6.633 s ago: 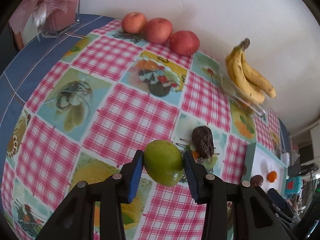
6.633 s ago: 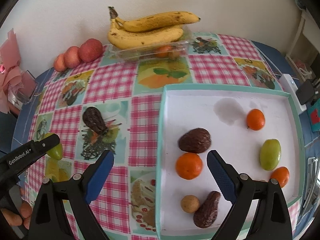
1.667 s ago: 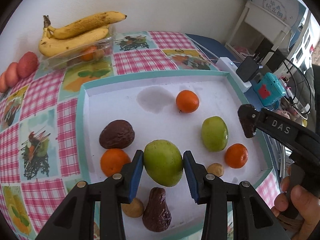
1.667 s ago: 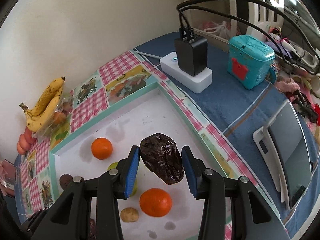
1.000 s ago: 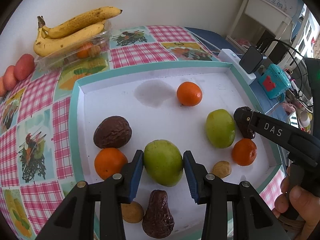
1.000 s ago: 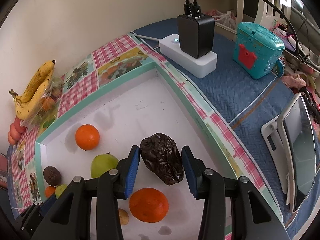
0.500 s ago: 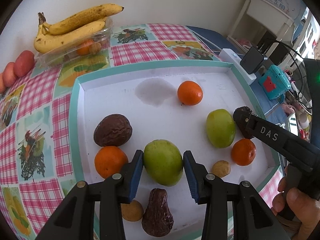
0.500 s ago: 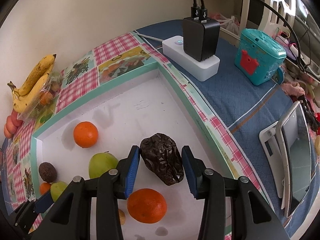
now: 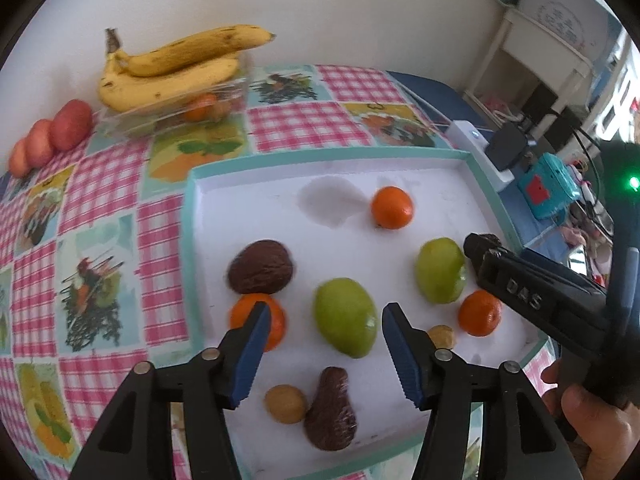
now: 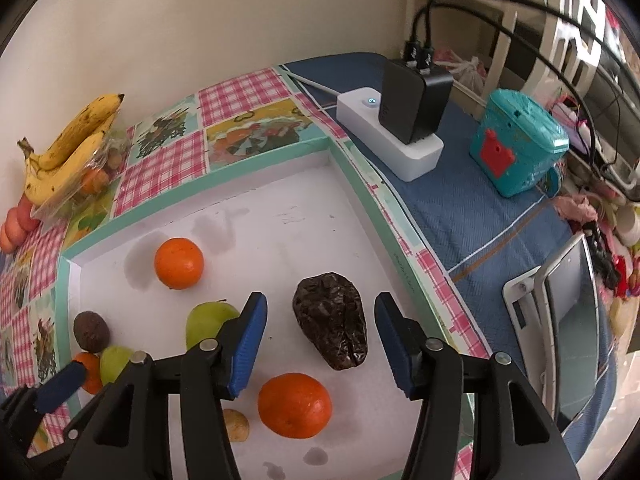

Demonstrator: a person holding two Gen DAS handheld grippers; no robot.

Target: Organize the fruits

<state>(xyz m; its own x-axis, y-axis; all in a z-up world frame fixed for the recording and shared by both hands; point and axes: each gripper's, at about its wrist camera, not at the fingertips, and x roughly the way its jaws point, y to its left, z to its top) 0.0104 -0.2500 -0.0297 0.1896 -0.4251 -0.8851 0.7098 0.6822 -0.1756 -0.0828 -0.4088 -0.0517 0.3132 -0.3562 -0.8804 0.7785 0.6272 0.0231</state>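
Both sets of jaws stand spread, nothing pinched. The left gripper (image 9: 322, 344) hangs over the tray (image 9: 192, 216) with the green fruit (image 9: 346, 322) lying free between its jaws, clear of both pads. The right gripper (image 10: 320, 338) does the same over the dark wrinkled fruit (image 10: 331, 320), which rests on the tray floor between its open jaws, an orange (image 10: 295, 405) just below them. This reads as the release step for two fruits at once. Next, each gripper likely needs to lift straight back without nudging its fruit, then turn toward what sits out on the counter (image 9: 160, 184): the bananas (image 9: 172, 68) ahead-left.
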